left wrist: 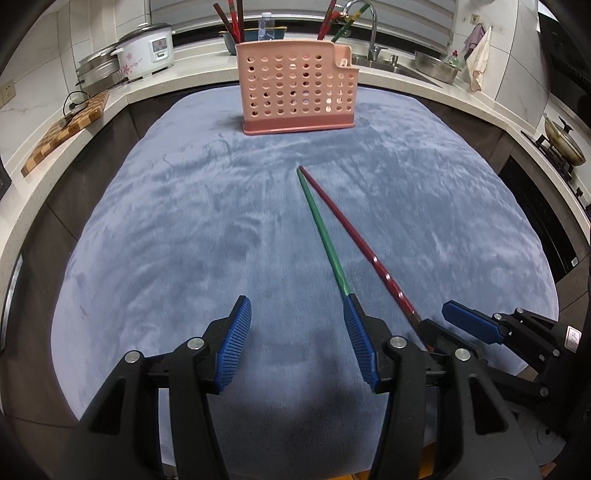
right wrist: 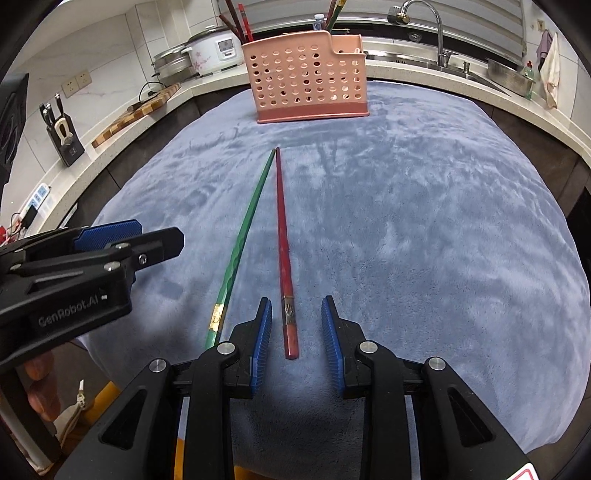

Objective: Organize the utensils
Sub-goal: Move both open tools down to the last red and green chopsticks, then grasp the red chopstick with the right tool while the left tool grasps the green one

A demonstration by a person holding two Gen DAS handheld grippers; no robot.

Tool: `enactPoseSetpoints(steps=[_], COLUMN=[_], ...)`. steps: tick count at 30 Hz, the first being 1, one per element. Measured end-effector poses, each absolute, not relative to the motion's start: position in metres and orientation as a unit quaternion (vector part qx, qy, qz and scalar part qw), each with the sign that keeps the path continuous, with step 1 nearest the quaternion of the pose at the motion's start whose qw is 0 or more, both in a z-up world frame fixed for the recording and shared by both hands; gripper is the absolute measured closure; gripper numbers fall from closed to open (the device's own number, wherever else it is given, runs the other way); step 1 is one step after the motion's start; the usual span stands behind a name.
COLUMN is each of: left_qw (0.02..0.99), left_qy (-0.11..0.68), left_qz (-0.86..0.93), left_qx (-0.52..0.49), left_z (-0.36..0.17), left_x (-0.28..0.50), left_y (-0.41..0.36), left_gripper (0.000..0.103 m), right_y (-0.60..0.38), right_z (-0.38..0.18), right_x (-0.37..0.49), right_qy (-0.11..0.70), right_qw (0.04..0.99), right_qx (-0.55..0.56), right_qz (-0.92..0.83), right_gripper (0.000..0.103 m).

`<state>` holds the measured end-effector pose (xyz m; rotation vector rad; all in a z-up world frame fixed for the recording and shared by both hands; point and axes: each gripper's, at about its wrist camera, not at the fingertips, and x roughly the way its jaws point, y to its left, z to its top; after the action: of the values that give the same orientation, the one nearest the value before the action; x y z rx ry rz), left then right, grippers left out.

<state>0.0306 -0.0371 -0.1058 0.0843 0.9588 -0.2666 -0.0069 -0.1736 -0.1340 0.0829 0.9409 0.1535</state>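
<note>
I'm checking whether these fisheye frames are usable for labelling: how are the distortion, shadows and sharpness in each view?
Left wrist view: strong barrel bending of the counter, black corners, soft shadow under the left gripper, green chopstick and holder sharp. Right wrist view: same bending, the left gripper at the edge slightly soft, red chopstick crisp, mild sheen on the faucet.

A blue-grey plush cloth (left wrist: 184,221) covers the table. Around it runs a pale countertop (right wrist: 424,77). On the countertop's left stretch stand a white rice cooker (left wrist: 146,50), a steel steamer pot (left wrist: 96,70) beside it, a checkered wooden cutting board (left wrist: 64,131) and a black knife block (right wrist: 64,136). Along the countertop's back sit a chrome faucet (right wrist: 432,26), a sink holding a steel bowl (left wrist: 436,66), and a hanging rag (left wrist: 478,62). A pan (left wrist: 563,142) rests on the stove at right.
</note>
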Motion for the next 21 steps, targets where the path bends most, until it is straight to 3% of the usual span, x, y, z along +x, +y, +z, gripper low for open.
enactPoseSetpoints(steps=[4, 10, 14, 21], left_qw=[0.875, 0.870, 0.870, 0.860], left_qy=[0.464, 0.471, 0.470, 0.478], left_qz=[-0.129, -0.138, -0.144, -0.167], left_qx=[0.040, 0.040, 0.046, 0.060], left_z=[-0.110, -0.116, -0.116, -0.124], left_x=[0.028, 0.026, 0.024, 0.019], left_y=[-0.036, -0.039, -0.044, -0.059], left_gripper=[0.053, 0.053, 0.045, 0.044], right_y=[-0.171, -0.168, -0.172, -0.193], right_z=[-0.141, -0.149, -0.147, -0.141], right_x=[-0.007, -0.004, -0.005, -0.007], right_qy=[0.459, 0.468, 0.462, 0.453], right_qw=[0.885, 0.880, 0.884, 0.889], right_qx=[0.037, 0.029, 0.033, 0.055], right_qz=[0.073, 0.073, 0.065, 0.035], right_gripper=[0.080, 0.095, 0.095, 0.095])
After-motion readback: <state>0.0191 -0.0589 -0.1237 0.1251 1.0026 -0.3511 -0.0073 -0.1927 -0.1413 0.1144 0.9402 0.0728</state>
